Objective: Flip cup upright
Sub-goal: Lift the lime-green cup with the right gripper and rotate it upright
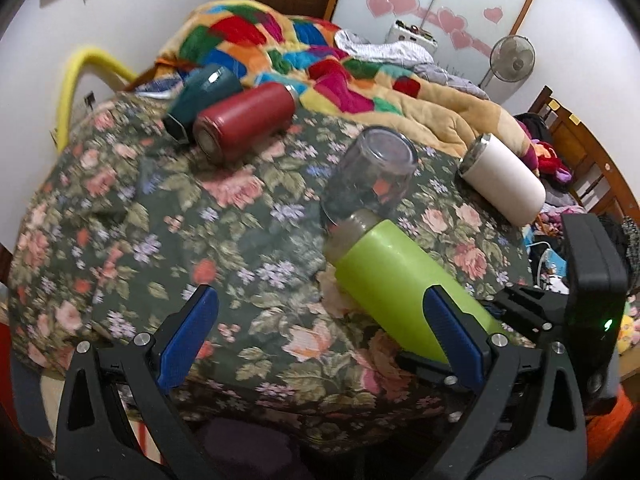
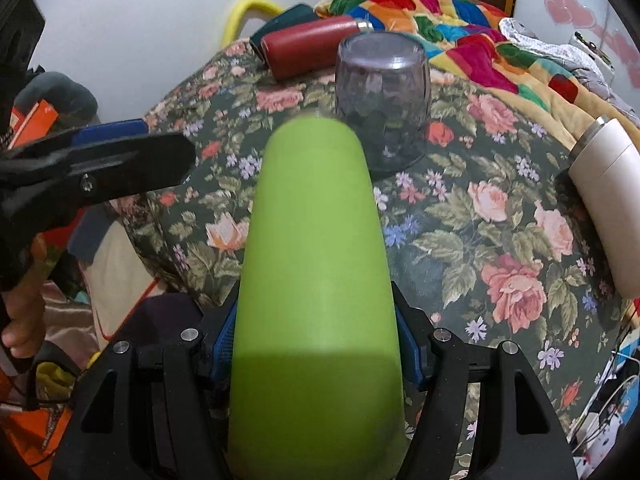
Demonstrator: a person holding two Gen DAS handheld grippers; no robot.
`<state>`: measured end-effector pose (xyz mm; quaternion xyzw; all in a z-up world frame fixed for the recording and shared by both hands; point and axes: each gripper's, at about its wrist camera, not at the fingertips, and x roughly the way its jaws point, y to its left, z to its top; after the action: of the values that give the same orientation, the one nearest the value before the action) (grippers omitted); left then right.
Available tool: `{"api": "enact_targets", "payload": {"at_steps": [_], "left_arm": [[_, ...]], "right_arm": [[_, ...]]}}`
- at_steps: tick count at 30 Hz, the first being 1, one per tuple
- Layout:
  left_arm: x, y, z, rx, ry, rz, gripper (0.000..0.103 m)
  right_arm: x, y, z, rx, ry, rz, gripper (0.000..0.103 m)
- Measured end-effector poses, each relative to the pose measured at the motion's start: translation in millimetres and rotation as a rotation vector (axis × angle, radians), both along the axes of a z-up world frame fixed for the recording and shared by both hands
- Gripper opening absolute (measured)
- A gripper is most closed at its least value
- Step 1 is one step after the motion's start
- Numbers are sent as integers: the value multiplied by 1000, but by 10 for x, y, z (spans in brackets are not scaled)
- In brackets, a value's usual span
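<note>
Nearest, our right gripper clamps the green cup, nose toward twelve o'clock. Our left gripper gapes, empty. Swinging upright, we risk toppling the glass tumbler just beyond, on the soft floral bedspread.

A bed under a dark floral cover is carrying everything. At its centre a clear glass is standing mouth down on the cover. Toward ten o'clock from the glass, a red bottle is lying on its side, with a teal cup lying just beside it, apparently touching. Toward three o'clock, a white tumbler is lying on its side near the bed's edge. At twelve o'clock, a patchwork quilt is lying bunched across the far part of the bed, with grey and white clothes lying on it.
</note>
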<state>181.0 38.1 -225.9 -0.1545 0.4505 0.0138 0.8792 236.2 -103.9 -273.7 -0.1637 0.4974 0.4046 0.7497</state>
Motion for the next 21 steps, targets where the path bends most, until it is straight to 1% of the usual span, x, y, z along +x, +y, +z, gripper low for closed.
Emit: {"api": "enact_targets", "payload": {"at_steps": [4,6,9,13,16,18,19,21], "left_arm": [[63,-9,-47,-54,33,-7,103],[84,-9,-58,-84,47,-8,103],[128,-18,-76,-122,72,-12,100],[192,-108,-93,-163,98,-37,100],[263,-190,-153,-193,132,-54,100],[324,-261,-228,-219,169,-61,96],[353,-283,-260,-224,185,-61,92],[409,-355,-323,-230,207,-64,90]], "right_arm": [[25,3,-83,-27,34,-8,62],[27,-14,-71,-20,39,-14,62],[21,-62,-13,-13,41,-32,63],[-10,-192,129,19,46,-64,63],[-60,-375,269,35,15,-108,64],[-94,-547,369,30,-32,-157,64],[-103,-628,414,31,-49,-182,64],[-122,-776,483,32,-76,-228,64]]}}
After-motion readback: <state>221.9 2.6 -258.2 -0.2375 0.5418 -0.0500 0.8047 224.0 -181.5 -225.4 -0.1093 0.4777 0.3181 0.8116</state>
